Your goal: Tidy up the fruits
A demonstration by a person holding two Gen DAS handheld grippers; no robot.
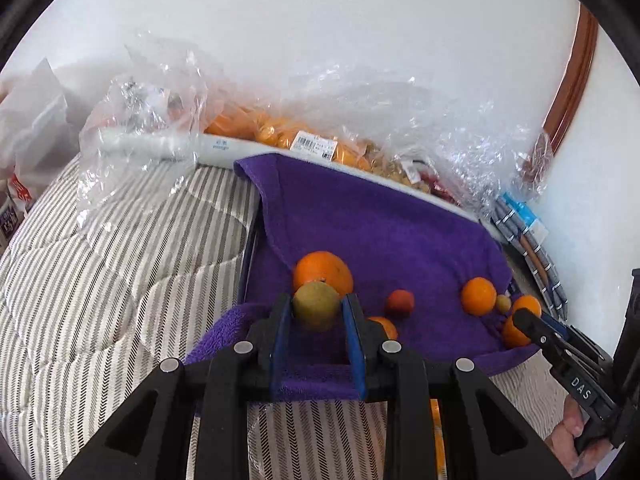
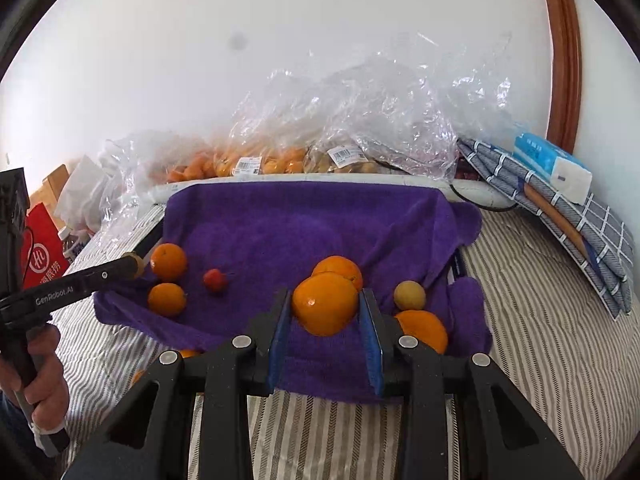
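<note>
The yellow-green fruit sits between the blue pads of the left tongs, which are clenched on it just above the near edge of the purple towel. A large orange lies directly behind it, touching or nearly so. The right tongs are clenched on another orange — its sides meet both blue pads — with a second orange just behind.

Loose on the towel, in the right wrist view: two oranges at the left, one nearer, a small red fruit between them and the centre, a small yellow fruit to the right, and one more orange beside the right finger.

The towel is spread over a striped bed cover. Behind it, clear plastic bags hold orange fruit — barcode labels show on them. A folded checked cloth and a blue tissue pack lie at the right, against the white wall.
</note>
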